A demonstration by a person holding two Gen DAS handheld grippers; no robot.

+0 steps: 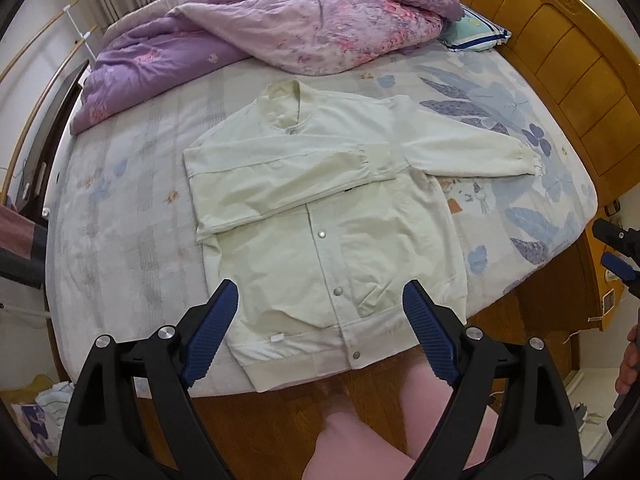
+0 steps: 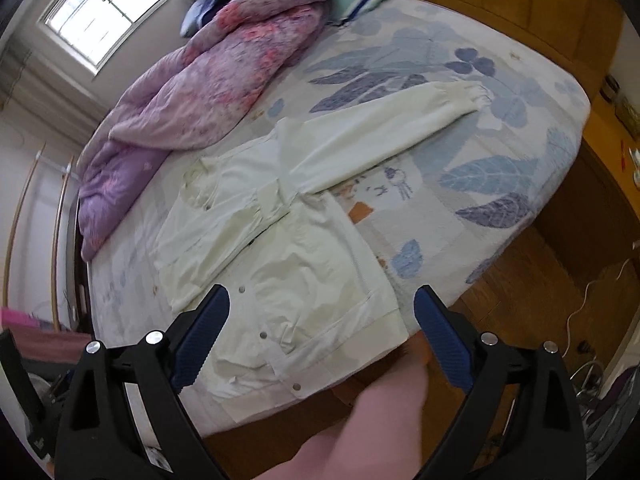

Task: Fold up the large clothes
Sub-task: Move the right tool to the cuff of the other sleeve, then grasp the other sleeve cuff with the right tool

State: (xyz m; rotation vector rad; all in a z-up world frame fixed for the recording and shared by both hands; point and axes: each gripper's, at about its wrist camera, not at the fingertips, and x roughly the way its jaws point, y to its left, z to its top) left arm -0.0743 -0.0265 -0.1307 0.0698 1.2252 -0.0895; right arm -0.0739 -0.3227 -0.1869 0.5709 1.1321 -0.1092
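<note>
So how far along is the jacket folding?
Early. One sleeve is already folded across the jacket. The other sleeve still lies stretched out on the bed. Both tools, left and right, hover open, holding nothing. The body is not yet folded.

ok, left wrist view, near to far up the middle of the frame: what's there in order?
Left gripper with jaws open → jacket hem → sleeve folded across the chest → jacket collar → purple floral quilt.

Cream jacket (image 1: 320, 200) on a pale blue-leaf sheet (image 1: 520, 120) — purple-and-pink floral quilt (image 1: 280, 32), honey-brown headboard (image 1: 560, 40).
</note>
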